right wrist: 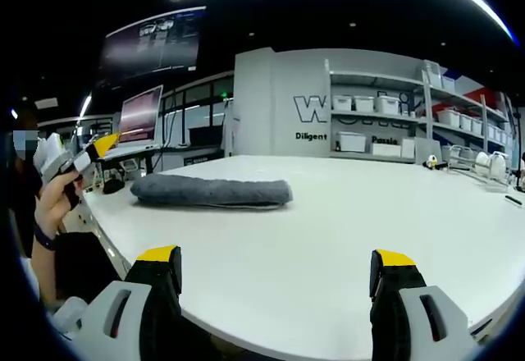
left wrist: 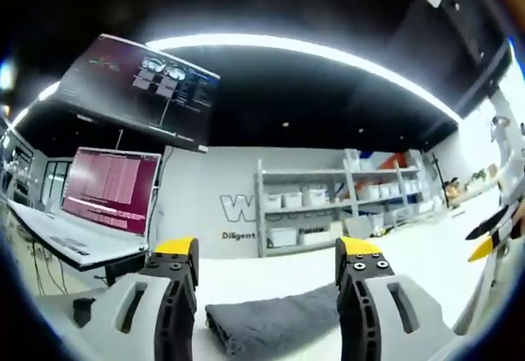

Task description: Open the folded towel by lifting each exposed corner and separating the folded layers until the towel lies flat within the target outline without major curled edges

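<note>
A folded dark grey towel lies on the white table, just ahead of my left gripper, which is open with nothing between its yellow-tipped jaws. In the right gripper view the same towel lies as a long flat bundle at the far left part of the table. My right gripper hangs open over the near table edge, well short of the towel. The left gripper shows at the left edge of that view, held in a person's hand. The right gripper pokes in at the right edge of the left gripper view.
Behind the table stands a shelf rack with white bins against a grey lettered wall. A desk with a pink-lit monitor sits left, a large screen hangs above. A person stands at the table's left end.
</note>
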